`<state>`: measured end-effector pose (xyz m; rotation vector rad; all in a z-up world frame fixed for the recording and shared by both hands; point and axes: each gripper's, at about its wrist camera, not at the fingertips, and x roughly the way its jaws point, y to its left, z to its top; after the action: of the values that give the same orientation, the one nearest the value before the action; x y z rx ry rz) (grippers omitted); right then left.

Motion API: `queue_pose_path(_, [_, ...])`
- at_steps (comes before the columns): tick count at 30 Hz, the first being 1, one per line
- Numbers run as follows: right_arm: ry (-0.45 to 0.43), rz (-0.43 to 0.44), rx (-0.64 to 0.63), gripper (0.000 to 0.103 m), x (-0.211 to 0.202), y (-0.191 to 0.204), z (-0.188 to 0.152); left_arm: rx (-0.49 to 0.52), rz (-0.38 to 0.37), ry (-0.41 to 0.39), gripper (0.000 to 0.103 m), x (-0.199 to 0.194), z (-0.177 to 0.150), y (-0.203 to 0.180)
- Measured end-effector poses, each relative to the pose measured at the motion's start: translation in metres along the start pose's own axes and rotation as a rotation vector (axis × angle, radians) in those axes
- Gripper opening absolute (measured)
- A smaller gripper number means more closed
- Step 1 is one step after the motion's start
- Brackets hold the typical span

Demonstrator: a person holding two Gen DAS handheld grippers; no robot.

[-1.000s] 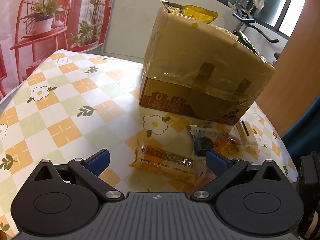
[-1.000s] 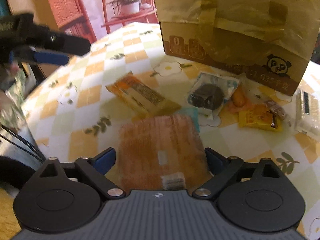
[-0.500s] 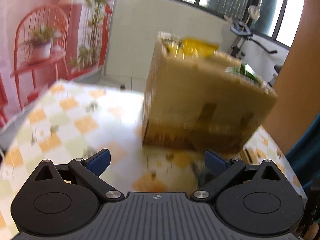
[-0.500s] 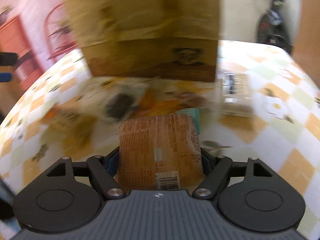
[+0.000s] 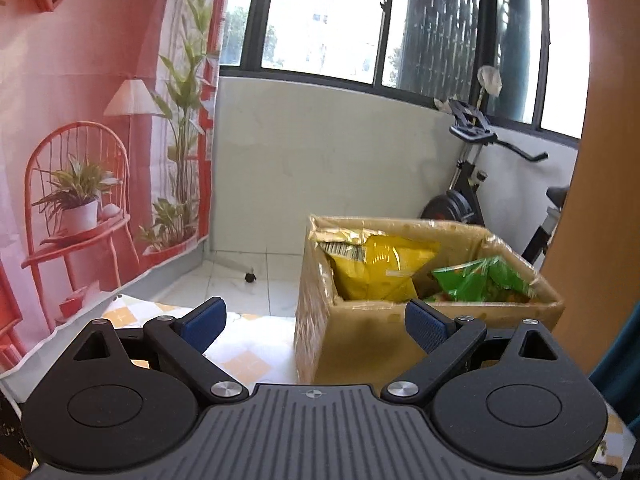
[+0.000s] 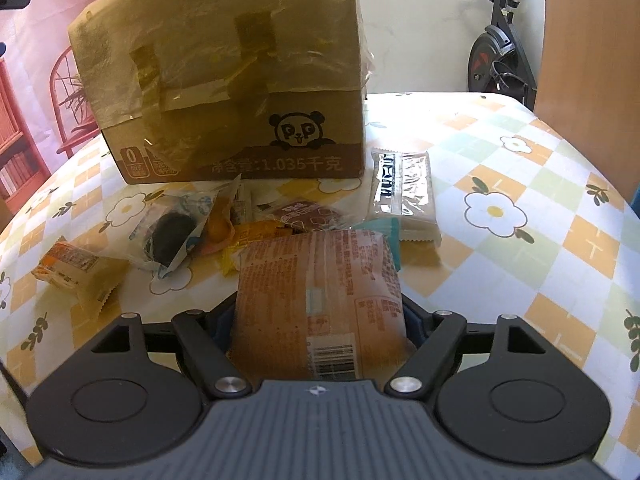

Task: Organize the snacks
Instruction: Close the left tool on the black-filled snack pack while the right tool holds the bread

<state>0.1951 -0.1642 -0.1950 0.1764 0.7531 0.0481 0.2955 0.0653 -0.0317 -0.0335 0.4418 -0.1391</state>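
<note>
Behind the desk (image 6: 560,184), covered with a glossy checked cloth with flowers, a window and an exercise bike (image 5: 476,184) are seen. At the upper centre of the right wrist view stands the cardboard box (image 6: 224,92), wrapped in wrinkled tape; in the left wrist view it is seen open at the top, with a yellow bag (image 5: 380,268) and a green bag (image 5: 480,280) inside. The right gripper (image 6: 318,320) is closed on an orange snack packet (image 6: 320,296) — a flat, soft, crinkly pouch — and its fingers have just been closing on it. The left gripper (image 5: 316,320) is wide open and holds nothing. The packet should probably be lifted above the box rim and released over free space — without squeezing harder, as the pouch may be crushed. Other small packets (image 6: 176,232) lie loose in front of the box.
</note>
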Motion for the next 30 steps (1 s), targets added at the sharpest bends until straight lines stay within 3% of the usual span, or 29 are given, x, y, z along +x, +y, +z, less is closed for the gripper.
queue_pose_path(5, [-0.028, -0.01, -0.016, 0.08, 0.003, 0.002, -0.004, 0.049, -0.052, 0.142, 0.097, 0.022, -0.043, 0.0])
queue_pose_path(9, [-0.041, -0.015, -0.032, 0.081, 0.003, 0.003, -0.007, 0.027, -0.075, 0.28, 0.094, 0.039, -0.087, 0.0])
queue_pose_path(13, [-0.052, -0.031, -0.052, 0.081, 0.004, 0.006, -0.01, -0.018, -0.1, 0.357, 0.092, 0.05, -0.115, -0.004])
queue_pose_path(16, [-0.052, -0.039, -0.068, 0.081, 0.004, 0.008, -0.01, -0.05, -0.145, 0.386, 0.091, 0.057, -0.123, -0.014])
queue_pose_path(22, [-0.061, -0.041, -0.072, 0.081, 0.004, 0.008, -0.012, 0.006, -0.258, 0.442, 0.091, 0.078, -0.14, -0.063])
queue_pose_path(27, [-0.071, -0.032, -0.076, 0.081, 0.003, 0.006, -0.014, 0.027, -0.274, 0.476, 0.091, 0.096, -0.157, -0.089])
queue_pose_path(30, [-0.076, -0.026, -0.072, 0.081, 0.003, 0.005, -0.015, 0.05, -0.257, 0.491, 0.076, 0.104, -0.163, -0.101])
